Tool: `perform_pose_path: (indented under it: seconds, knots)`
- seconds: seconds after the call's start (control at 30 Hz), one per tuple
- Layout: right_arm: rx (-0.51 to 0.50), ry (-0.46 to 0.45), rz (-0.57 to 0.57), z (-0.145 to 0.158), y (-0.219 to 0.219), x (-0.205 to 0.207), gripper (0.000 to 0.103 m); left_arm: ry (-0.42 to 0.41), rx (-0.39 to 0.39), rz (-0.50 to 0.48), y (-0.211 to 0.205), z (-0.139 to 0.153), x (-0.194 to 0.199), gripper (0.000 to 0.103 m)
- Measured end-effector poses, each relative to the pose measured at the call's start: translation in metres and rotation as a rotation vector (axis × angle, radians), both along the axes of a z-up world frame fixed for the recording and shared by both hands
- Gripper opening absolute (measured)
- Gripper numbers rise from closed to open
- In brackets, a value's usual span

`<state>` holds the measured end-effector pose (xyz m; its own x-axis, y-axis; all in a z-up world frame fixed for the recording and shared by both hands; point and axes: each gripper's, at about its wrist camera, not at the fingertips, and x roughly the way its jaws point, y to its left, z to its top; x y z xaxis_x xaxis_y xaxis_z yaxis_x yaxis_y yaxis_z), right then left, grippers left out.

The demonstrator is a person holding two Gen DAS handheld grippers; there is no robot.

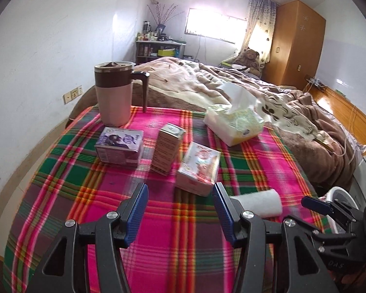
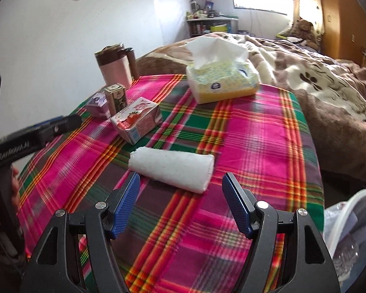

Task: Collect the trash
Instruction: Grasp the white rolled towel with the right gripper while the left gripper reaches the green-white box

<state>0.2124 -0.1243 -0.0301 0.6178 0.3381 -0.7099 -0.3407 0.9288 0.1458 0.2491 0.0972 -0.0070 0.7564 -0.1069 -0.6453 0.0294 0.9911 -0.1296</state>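
The rolled-up white paper towel wad [image 2: 170,168] is lying on its side in the lower middle of the right wrist view, soft and fuzzy looking, sort of a squashed cylinder. It's on the pink, green and red plaid cloth [image 2: 256,127] covering the bench, just ahead of the right gripper [image 2: 181,186], whose two blue ribbed fingers [image 2: 125,202] are spread wide with nothing between them. In the left wrist view the same wad [image 1: 258,201] sits at lower right, just beside the left gripper [image 1: 180,195], also spread wide and holding nothing.

Further up the frame there are three small cardboard cartons: a pink strawberry-print one [image 2: 136,119] lying flat, a tall brown upright one [image 2: 116,97], and a purple one [image 2: 97,105] lying flat. Behind those, one glossy pink mug with a brown band and lid [image 2: 114,68]. One soft yellow plastic tissue pack [image 2: 222,80] sits upper middle, a white tissue sticking out the top.

At the lower right edge there's a white plastic bin with a clear liner [image 2: 349,232]. Beyond the bench, a bed with a rumpled brown and cream fleece blanket [image 2: 317,73].
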Motion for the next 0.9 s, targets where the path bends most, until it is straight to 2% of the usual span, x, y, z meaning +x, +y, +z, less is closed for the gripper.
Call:
perform_pose_path:
  seconds: [0.17, 0.37, 0.53, 0.6, 0.73, 0.9]
  knots:
    - [-0.019, 0.025, 0.074, -0.009, 0.015, 0.013, 0.071, 0.007, -0.014, 0.009, 0.012, 0.000, 0.021, 0.054]
    - [-0.075, 0.032, 0.147, -0.016, 0.027, 0.019, 0.071, 0.014, 0.027, -0.005, 0.010, -0.004, 0.047, 0.054]
    - [-0.103, 0.027, 0.197, -0.018, 0.034, 0.023, 0.076, 0.033, 0.031, -0.025, 0.008, -0.009, 0.067, 0.055]
    - [-0.132, 0.023, 0.205, -0.020, 0.036, 0.025, 0.076, 0.024, 0.066, -0.028, 0.005, -0.010, 0.072, 0.055]
    - [-0.205, 0.013, 0.190, -0.023, 0.042, 0.033, 0.076, 0.036, 0.049, -0.026, 0.005, -0.018, 0.084, 0.055]
    - [-0.174, 0.048, 0.139, -0.025, 0.034, 0.045, 0.076, 0.031, 0.077, -0.030, 0.002, -0.022, 0.094, 0.055]
